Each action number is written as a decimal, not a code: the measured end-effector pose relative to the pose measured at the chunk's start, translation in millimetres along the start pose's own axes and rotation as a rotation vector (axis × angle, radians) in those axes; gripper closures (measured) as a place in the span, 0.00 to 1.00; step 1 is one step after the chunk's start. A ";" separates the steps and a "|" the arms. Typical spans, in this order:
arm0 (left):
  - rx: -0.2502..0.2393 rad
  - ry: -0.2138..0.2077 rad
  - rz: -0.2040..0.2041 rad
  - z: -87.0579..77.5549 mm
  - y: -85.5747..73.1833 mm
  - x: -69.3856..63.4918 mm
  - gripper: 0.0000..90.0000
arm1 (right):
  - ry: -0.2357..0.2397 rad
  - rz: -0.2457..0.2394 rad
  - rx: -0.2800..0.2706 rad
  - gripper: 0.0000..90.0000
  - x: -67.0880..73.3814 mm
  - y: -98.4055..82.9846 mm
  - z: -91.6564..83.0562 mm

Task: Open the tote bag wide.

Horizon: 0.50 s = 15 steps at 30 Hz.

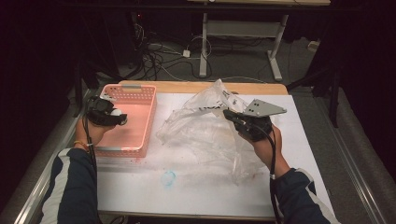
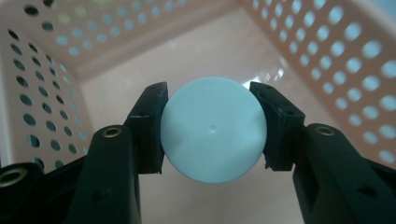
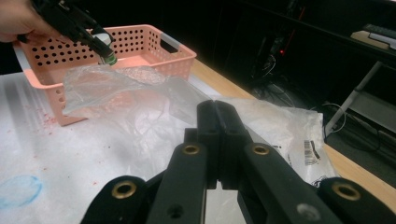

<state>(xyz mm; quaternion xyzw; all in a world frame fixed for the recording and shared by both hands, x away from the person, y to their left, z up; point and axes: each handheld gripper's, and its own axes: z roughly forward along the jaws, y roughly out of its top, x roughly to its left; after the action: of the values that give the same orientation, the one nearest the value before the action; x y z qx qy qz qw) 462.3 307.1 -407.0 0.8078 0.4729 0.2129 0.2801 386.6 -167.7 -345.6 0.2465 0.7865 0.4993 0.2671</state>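
The left tongs (image 1: 116, 117) sit at 9 o'clock in the high view, pointing toward 3 o'clock, jaws part closed with both pads pressed on something round. The right tongs (image 1: 229, 113) sit at 2 o'clock, aimed toward 10 o'clock, jaws pressed together. Both forearms, in dark sleeves, enter from 6 o'clock.
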 end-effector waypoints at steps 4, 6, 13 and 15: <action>-0.114 -0.008 0.010 -10.5 -0.6 -12.9 0.54 | -0.003 0.005 -0.001 1.00 -1.0 -0.2 1.7; -0.159 -0.015 0.018 -14.9 -1.6 -20.5 0.54 | -0.006 0.005 0.004 1.00 -1.3 -0.1 3.3; -0.288 -0.035 0.076 -39.0 -4.3 -50.2 0.54 | -0.023 -0.004 0.004 1.00 -1.1 2.0 6.1; -0.321 -0.044 0.100 -49.6 -5.1 -60.3 0.54 | -0.036 -0.010 0.003 1.00 -1.0 2.8 5.8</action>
<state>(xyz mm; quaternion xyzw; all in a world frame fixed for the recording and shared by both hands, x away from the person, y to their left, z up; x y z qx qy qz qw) 400.9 268.3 -377.8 0.7797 0.3858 0.2818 0.4048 391.5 -163.5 -345.0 0.2517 0.7835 0.4924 0.2834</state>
